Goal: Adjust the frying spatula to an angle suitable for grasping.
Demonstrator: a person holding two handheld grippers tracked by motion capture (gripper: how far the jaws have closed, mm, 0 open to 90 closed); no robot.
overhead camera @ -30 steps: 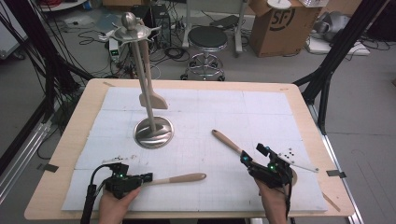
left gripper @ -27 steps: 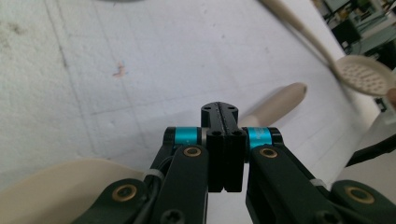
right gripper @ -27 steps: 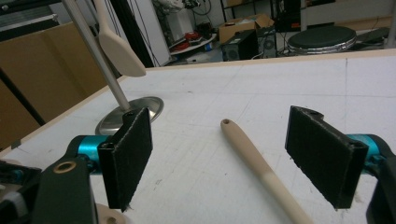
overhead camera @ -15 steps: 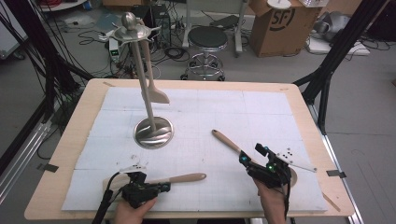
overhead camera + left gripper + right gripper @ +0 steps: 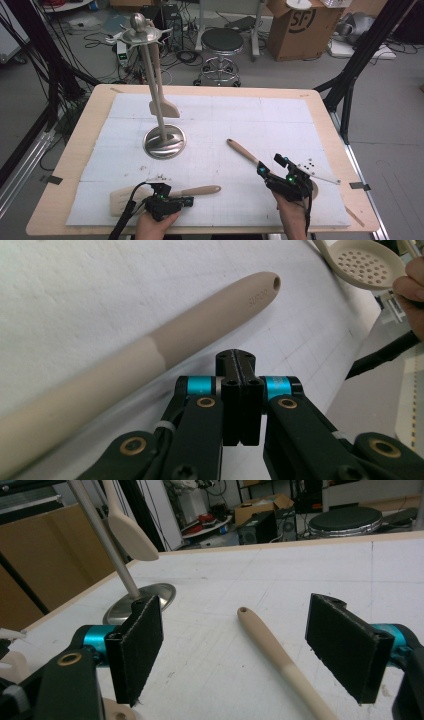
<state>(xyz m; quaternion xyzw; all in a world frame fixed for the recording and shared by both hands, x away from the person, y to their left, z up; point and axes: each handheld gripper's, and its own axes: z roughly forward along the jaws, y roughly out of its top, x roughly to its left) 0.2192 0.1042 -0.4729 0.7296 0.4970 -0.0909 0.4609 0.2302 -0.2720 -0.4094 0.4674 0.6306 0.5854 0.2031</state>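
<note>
beige spatula (image 5: 150,196); black fingers (image 5: 137,647)

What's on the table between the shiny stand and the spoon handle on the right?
Nothing: from the stand's base to that handle, the high view shows bare white mat.

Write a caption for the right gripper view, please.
Open right claw aimed at a beige utensil handle lying on the white mat.
</note>
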